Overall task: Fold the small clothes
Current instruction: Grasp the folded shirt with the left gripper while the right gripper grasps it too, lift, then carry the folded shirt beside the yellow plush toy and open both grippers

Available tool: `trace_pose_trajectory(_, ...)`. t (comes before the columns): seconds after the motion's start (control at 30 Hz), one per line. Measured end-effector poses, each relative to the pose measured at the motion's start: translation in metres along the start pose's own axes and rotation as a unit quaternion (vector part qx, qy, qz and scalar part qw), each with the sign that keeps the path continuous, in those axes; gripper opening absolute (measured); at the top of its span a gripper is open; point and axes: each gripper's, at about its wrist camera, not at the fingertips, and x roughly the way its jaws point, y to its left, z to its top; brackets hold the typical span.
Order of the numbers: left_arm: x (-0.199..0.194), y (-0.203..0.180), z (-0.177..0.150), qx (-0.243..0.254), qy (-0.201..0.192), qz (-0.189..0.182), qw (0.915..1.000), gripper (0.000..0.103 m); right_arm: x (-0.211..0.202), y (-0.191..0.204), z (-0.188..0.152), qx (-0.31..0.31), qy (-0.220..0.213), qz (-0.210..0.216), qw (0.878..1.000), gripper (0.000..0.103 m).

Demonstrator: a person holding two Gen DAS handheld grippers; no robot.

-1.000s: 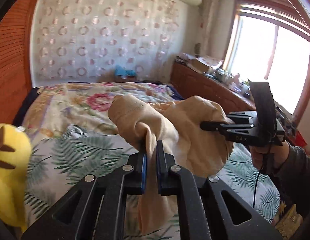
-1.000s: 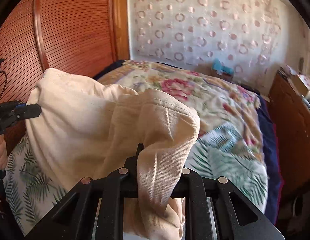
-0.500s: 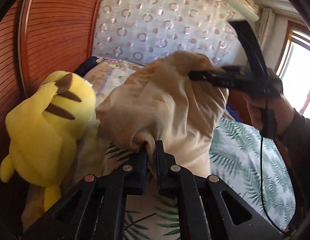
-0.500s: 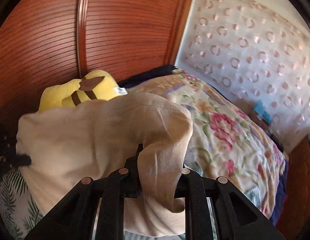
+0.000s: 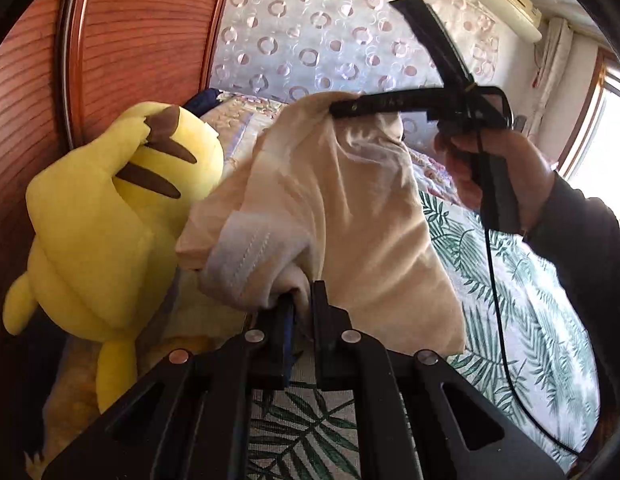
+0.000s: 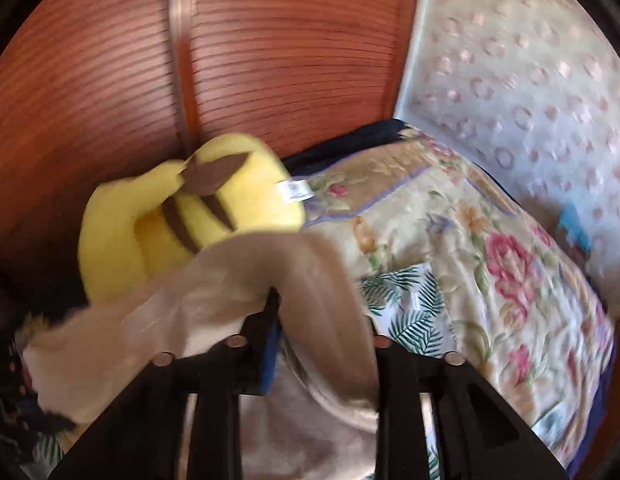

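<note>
1. The bed [image 6: 489,280], spread with a floral quilt and a palm-leaf sheet [image 5: 529,320], fills the room between a reddish wooden headboard [image 6: 270,52] and a curtain [image 5: 310,40] dotted with rings; a window glares at the right edge of the left wrist view, an air conditioner high above it.
2. A beige garment [image 5: 341,208], the task's small piece of clothing, hangs bunched in the air above the palm-leaf sheet, near the headboard end of the bed; a second ago it hung over mid-bed, so both hands have swung it toward the headboard.
3. A yellow plush toy [image 5: 110,220] slumps against the headboard, touching or just beside the garment's left fold; which, I cannot tell.
4. The left gripper [image 5: 304,312] stays clenched on a thick bunch of the garment's lower edge.
5. The right gripper [image 6: 321,344], carried by a hand [image 5: 493,168] in a dark sleeve, has just been opening its jaws; cloth lies draped between them and over the right finger, the pads seemingly off the fabric, though blur hides the contact.
6. Judged from this, one corner is being let go to lay the garment down; the folding itself looks unfinished.
</note>
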Motion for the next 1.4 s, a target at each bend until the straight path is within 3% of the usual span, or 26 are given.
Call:
trace_pose_trajectory(0.03,0.0,0.0,0.0,0.006,0.002,0.004,1.0,0.008,-0.001,-0.005,0.002,0.011,-0.009,-0.005,1.0,0.053)
trace_pose_trajectory(0.07,0.001,0.001,0.0,0.009,0.006,0.007,0.9999,0.008,-0.006,-0.016,0.002,0.024,-0.021,-0.012,0.999,0.055)
trace_pose_trajectory(0.37,0.004,0.002,0.005,0.008,0.016,0.013,0.9998,0.008,-0.006,-0.064,-0.031,0.103,0.027,-0.019,0.994,0.057)
trace_pose_trajectory(0.53,0.004,-0.001,0.005,0.014,0.019,0.02,0.9995,0.008,0.024,-0.084,-0.037,0.206,0.066,0.034,0.976,0.057)
trace_pose_trajectory(0.77,0.004,-0.003,0.004,0.017,0.023,0.028,0.9992,0.008,0.057,-0.106,-0.033,0.278,0.067,0.098,0.953,0.057)
trace_pose_trajectory(0.8,0.005,-0.003,0.004,0.018,0.024,0.029,0.9991,0.009,0.058,-0.113,-0.035,0.288,0.062,0.1,0.95,0.056)
trace_pose_trajectory(0.87,0.005,-0.004,0.004,0.02,0.026,0.033,0.9989,0.009,0.067,-0.123,-0.029,0.296,0.042,0.107,0.948,0.019)
trace_pose_trajectory(0.93,0.005,-0.005,0.003,0.023,0.028,0.036,0.9987,0.009,0.062,-0.133,-0.029,0.296,0.011,0.079,0.952,0.007)
trace_pose_trajectory(0.97,0.005,-0.005,0.003,0.022,0.028,0.036,0.9987,0.009,0.056,-0.141,-0.027,0.299,-0.014,0.033,0.954,0.003)
trace_pose_trajectory(1.03,0.005,-0.004,0.003,0.02,0.029,0.035,0.9988,0.009,0.042,-0.151,-0.03,0.304,-0.057,-0.025,0.951,0.001)
trace_pose_trajectory(1.13,0.005,-0.004,0.003,0.017,0.029,0.034,0.9989,0.009,0.045,-0.157,-0.028,0.284,-0.05,-0.033,0.957,0.002)
trace_pose_trajectory(1.27,0.001,-0.006,0.003,0.026,0.024,0.04,0.9986,0.017,0.034,-0.144,-0.036,0.24,-0.053,-0.042,0.968,0.002)
trace_pose_trajectory(1.33,-0.005,-0.01,0.004,0.035,0.016,0.039,0.9985,0.04,0.025,-0.137,-0.042,0.224,-0.056,-0.038,0.972,0.002)
trace_pose_trajectory(1.4,-0.015,-0.013,0.007,0.04,0.0,0.04,0.9984,0.049,0.012,-0.124,-0.048,0.203,-0.063,-0.033,0.977,0.002)
